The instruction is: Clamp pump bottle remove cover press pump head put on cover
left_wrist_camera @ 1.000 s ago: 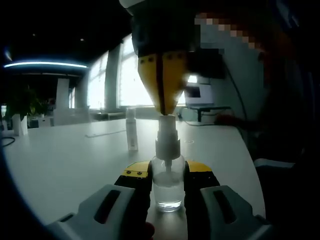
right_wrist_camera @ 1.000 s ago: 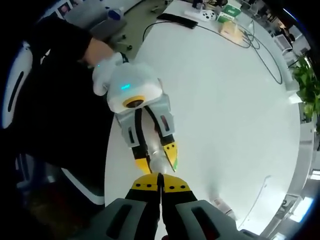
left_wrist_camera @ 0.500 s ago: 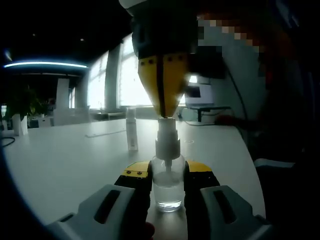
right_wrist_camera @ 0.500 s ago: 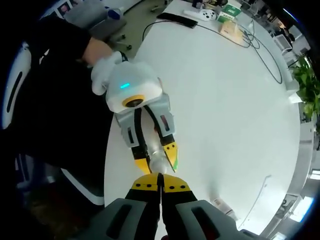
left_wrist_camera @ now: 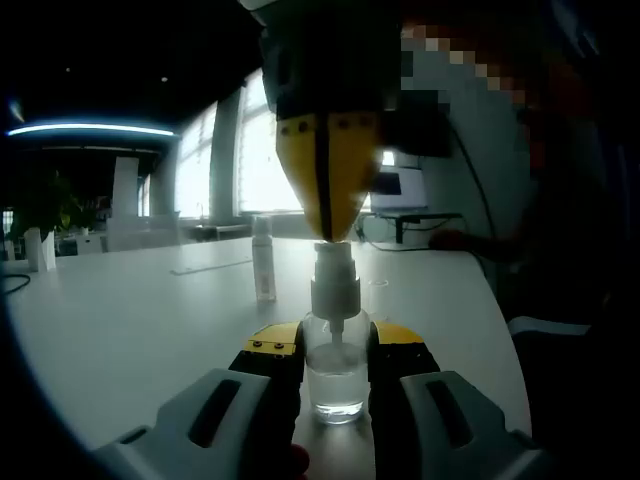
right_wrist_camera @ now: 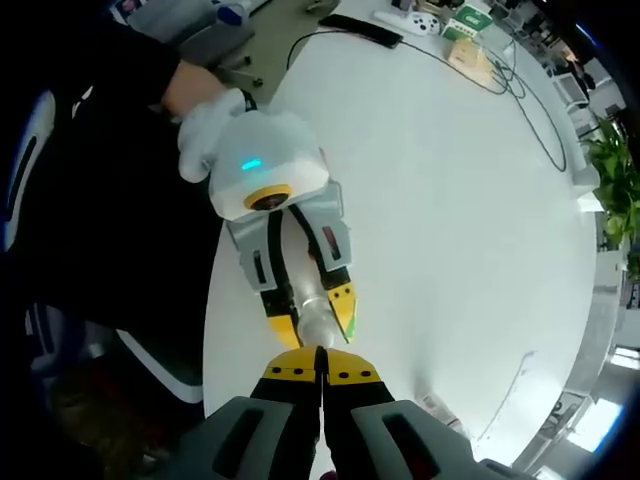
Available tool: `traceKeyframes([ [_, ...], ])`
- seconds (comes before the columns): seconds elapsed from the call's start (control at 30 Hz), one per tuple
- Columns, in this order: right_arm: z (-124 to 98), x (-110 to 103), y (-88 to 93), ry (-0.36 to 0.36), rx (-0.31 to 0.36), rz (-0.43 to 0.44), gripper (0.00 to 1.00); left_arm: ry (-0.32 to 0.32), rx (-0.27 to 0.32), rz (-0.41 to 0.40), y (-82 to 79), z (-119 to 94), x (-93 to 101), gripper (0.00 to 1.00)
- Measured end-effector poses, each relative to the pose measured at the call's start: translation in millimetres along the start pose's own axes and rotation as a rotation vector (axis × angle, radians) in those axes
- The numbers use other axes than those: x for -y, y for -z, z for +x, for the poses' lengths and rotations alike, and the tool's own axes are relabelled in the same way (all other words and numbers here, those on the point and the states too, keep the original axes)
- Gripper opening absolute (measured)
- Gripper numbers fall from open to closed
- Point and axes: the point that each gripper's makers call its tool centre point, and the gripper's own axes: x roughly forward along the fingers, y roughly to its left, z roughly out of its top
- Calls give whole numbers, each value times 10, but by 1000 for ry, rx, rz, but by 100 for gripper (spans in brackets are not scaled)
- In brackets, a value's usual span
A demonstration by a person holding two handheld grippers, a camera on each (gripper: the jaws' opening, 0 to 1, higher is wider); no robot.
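White table [left_wrist_camera: 130, 320] — left gripper [left_wrist_camera: 335, 352] clamps pump bottle [left_wrist_camera: 335, 370], part-filled with clear liquid; right gripper [right_wrist_camera: 320, 362] closed.

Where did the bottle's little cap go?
In the left gripper view the clear cover stands upright on the white table, behind and to the left of the pump bottle that the left gripper clamps.

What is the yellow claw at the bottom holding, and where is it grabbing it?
The left gripper is clamped on the pump bottle, around its clear body. The right gripper, jaws shut and holding nothing, touches the pump head from above.
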Motion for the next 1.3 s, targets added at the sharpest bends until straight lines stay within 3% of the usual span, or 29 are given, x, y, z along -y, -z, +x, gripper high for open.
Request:
traceKeyframes([
  [1.2, -35, -2, 7, -1, 90, 41, 0, 5, 0, 3, -7, 2, 19, 16],
  [1.3, -62, -1, 25, 4, 99, 35, 7, 7, 0, 4, -6, 5, 27, 16],
])
